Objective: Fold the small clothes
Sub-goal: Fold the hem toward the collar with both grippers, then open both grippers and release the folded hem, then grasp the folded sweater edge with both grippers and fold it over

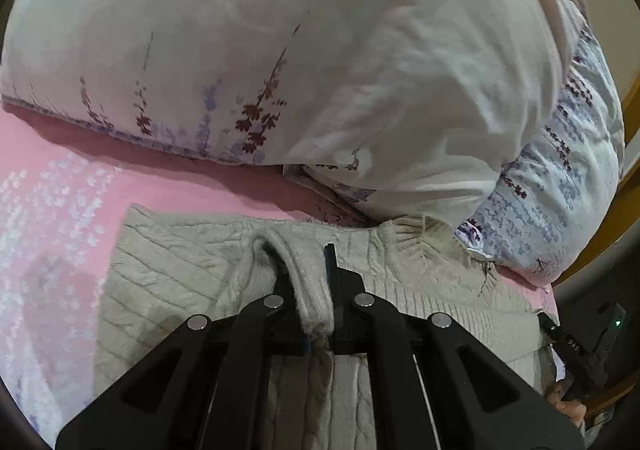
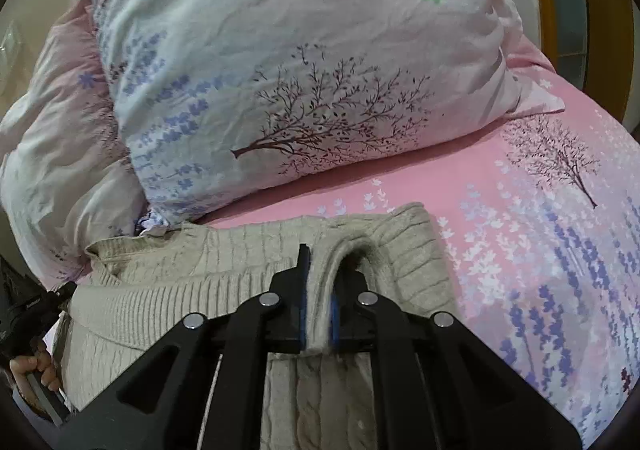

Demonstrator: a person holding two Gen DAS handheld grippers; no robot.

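Sweater [image 1: 180, 274], a beige cable-knit one, lies spread on the pink bed sheet [image 1: 60, 186] in the left wrist view, and its far edge almost reaches the white pillow [image 1: 280, 50] with the purple flower print. The left gripper [image 1: 316, 290] is clenched on a thick rolled fold of the knit, which passes between its two black fingers and stands up as a ridge above the flat part of the garment. To the right, a ribbed band of the sweater runs toward the second pillow [image 1: 560, 186], printed with blue flowers, which lies partly under the white one. At the right edge, low in the view, the other gripper tool and a few fingers of the person's hand [image 1: 568, 402] are visible. In the right wrist view the same sweater [image 2: 408, 250] lies near the camera on the pink sheet [image 2: 540, 250], which here shows a tree print and rows of blue and white flowers on the right side. The right gripper [image 2: 320, 298] is also closed on a raised fold of the knit, held between the blue pads of its fingers. Behind the sweater rests the big pillow [image 2: 300, 70] with a dark tree drawing, leaning on another pale pillow [image 2: 60, 110] at the left. At the left edge the person's left hand [image 2: 32, 370] holds the other tool.
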